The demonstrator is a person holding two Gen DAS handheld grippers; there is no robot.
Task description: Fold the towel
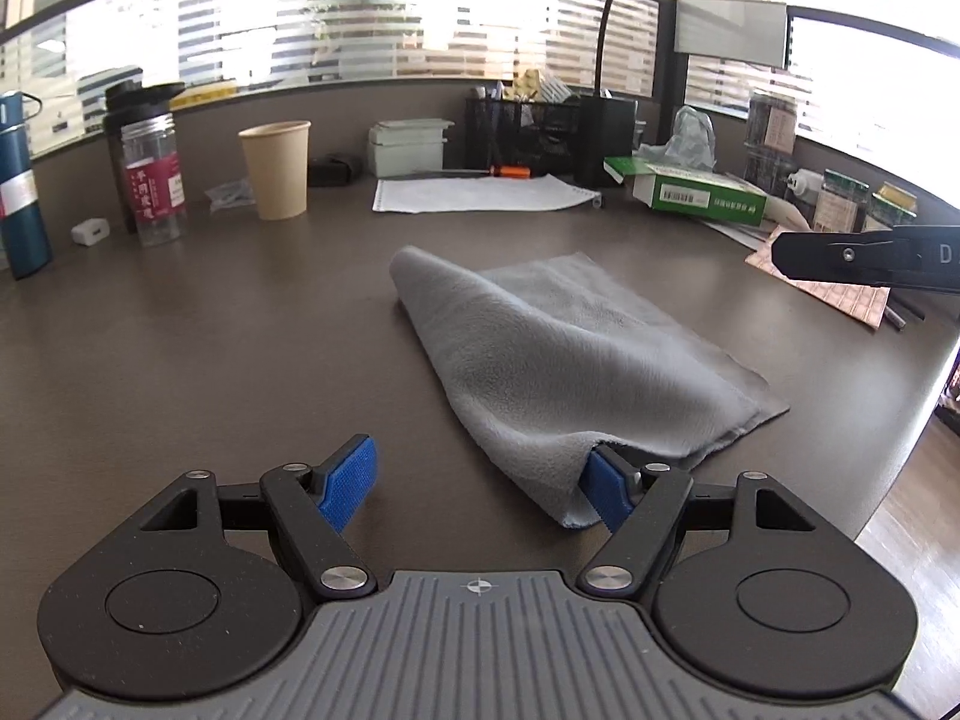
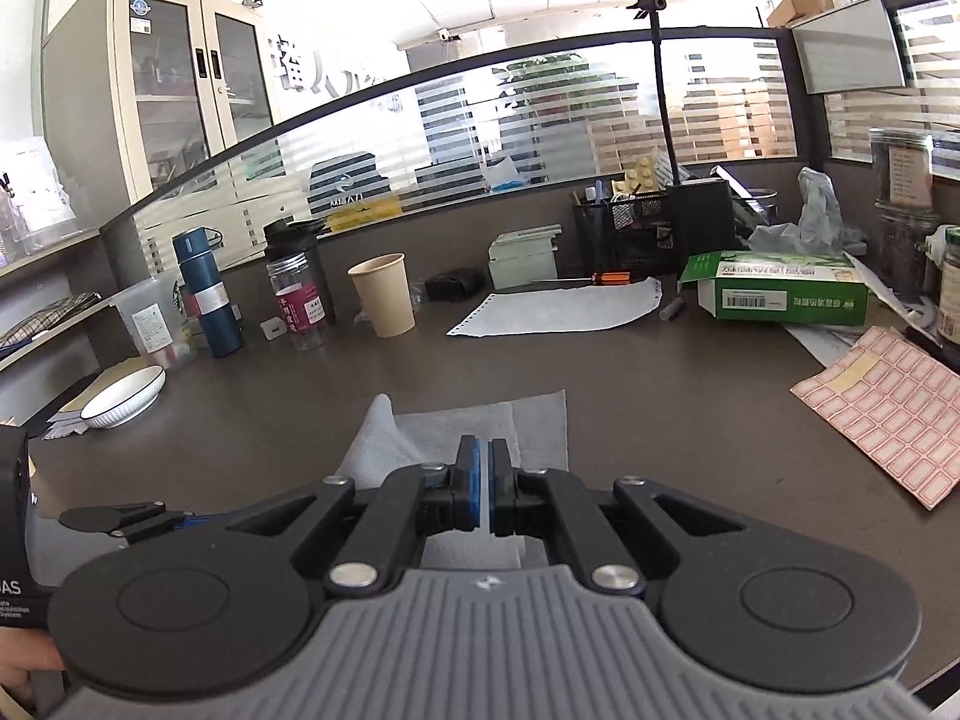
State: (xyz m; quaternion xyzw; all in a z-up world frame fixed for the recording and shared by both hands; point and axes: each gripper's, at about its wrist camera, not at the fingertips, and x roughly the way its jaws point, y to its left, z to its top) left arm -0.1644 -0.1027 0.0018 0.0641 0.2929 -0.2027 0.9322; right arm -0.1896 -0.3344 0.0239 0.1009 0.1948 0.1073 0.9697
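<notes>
Grey fleece fills the middle of both my views: the soft grey microfibre towel point(image 1: 576, 354) lies folded over on the dark brown desk point(image 1: 198, 360), directly ahead of both pairs of tongs.

My left tongs point(image 1: 474, 483) stand wide apart, blue pads point(image 1: 348, 483) showing. They grip nothing. The near corner of the towel is draped over the right-hand pad, so the cloth touches that finger while the other finger sits clear of it, over bare desk. From there the towel runs away forward and to the right, its far fold humped up.

My right tongs point(image 2: 483, 480) are pressed together, with a thin pale sliver showing between the blue pads. That looks like the towel's edge pinched there, and the towel point(image 2: 480, 426) spreads out just beyond and below the fingertips. In the left wrist view these tongs appear as a black arm point(image 1: 864, 261) at the far right, above the desk and apart from the towel's right edge.

Beyond the towel, well apart from it, stand a tan paper cup point(image 1: 276, 171), a sheet of white perforated paper point(image 1: 480, 192) and a green tissue box point(image 1: 696, 195).
</notes>
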